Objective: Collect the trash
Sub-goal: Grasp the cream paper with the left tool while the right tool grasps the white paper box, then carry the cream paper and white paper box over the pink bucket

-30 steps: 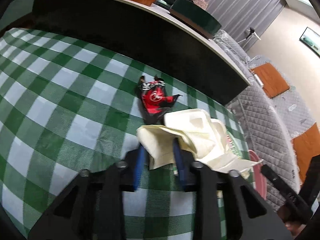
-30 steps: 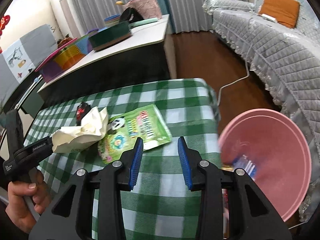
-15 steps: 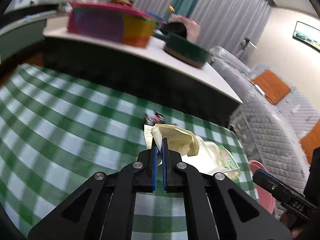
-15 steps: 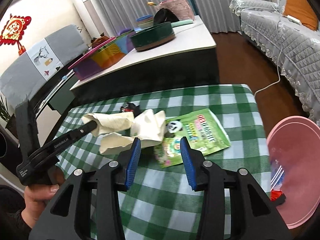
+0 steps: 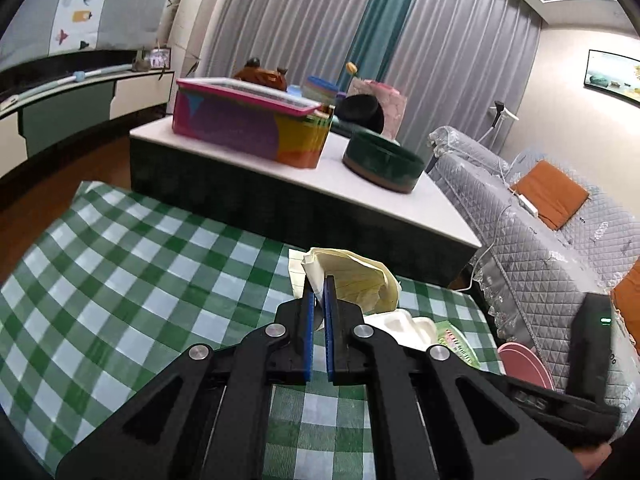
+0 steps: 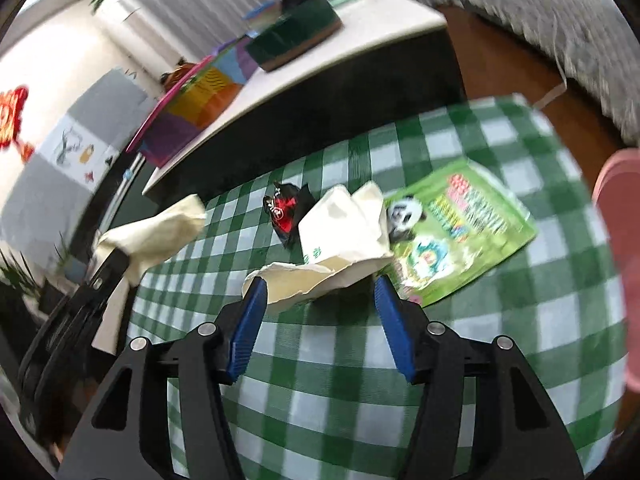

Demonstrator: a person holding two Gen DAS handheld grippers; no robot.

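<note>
My left gripper [image 5: 319, 288] is shut on a cream paper napkin [image 5: 352, 276] and holds it above the green checked tablecloth [image 5: 132, 280]; the napkin also shows in the right wrist view [image 6: 156, 232]. My right gripper [image 6: 320, 284] is open, with its fingertips on either side of a second crumpled cream paper [image 6: 340, 236] that lies on the cloth. A red and black wrapper [image 6: 285, 212] lies behind that paper. A green panda snack bag [image 6: 460, 232] lies to its right. A pink bin [image 6: 620, 240] stands at the right edge.
A dark low table [image 5: 304, 196] with a white top stands just behind, bearing a multicoloured box [image 5: 248, 128] and a dark green round tin [image 5: 382, 160]. A grey quilted sofa [image 5: 560, 240] is to the right. The pink bin [image 5: 524, 364] sits beside the table edge.
My left gripper has lifted the napkin up and left, apart from the other paper. My right gripper has opened wider and moved in around the second paper.
</note>
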